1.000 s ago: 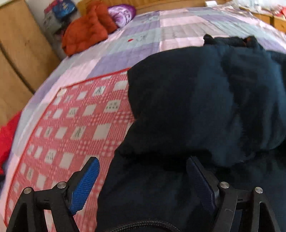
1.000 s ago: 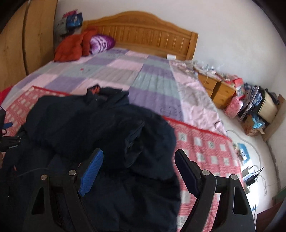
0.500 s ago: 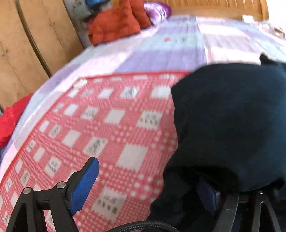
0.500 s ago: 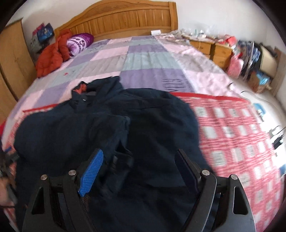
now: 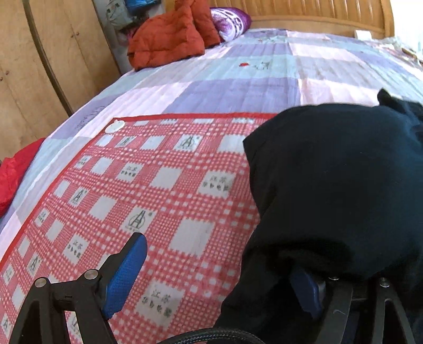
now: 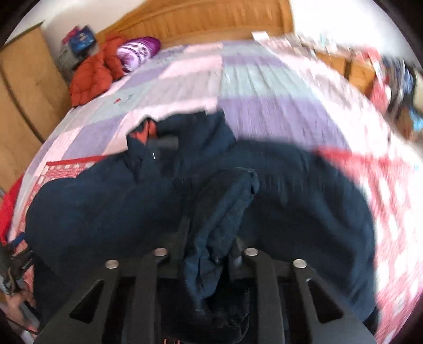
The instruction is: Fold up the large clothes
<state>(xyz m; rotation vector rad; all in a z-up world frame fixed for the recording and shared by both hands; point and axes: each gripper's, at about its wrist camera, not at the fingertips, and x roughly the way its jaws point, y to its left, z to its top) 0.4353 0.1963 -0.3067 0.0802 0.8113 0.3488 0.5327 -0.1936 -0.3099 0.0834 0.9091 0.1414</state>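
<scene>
- Since the bed (image 5: 238, 79) carries a patchwork quilt with a red checked mat (image 5: 148, 190) laid loose on top, the largest risk lies underfoot, so to speak — any drag on the garment could pull the mat along and ruck it, spoiling the flat surface the fold needs.
- The dark navy jacket (image 6: 290, 201) lies across the near part of the bed, mostly on the mat, its collar with an orange lining toward the headboard. It looks thick and padded; I judge it will spring back out of a crease unless pressed down, and a one-sided lift could leave it skewed.
- The right gripper (image 6: 208, 248) has its jaws drawn tight on a bunched fold of the jacket near the middle. The bundle looks to be several layers thick — if the pinch catches only the outer ones, the inner cloth may slide out as it is lifted. The right wrist view is blurred, so how deep the bite goes cannot be told.
- The left gripper (image 5: 219, 277) has its jaws spread wide at the jacket's left edge: one blue pad is bare over the mat, the other tucked under the dark cloth. Closing from here might take only a thin edge, or nip the mat with it.
- Smallest, the orange coat (image 5: 169, 39) and purple pillow (image 5: 232, 19) sit well apart at the head of the bed, no hazard.
</scene>
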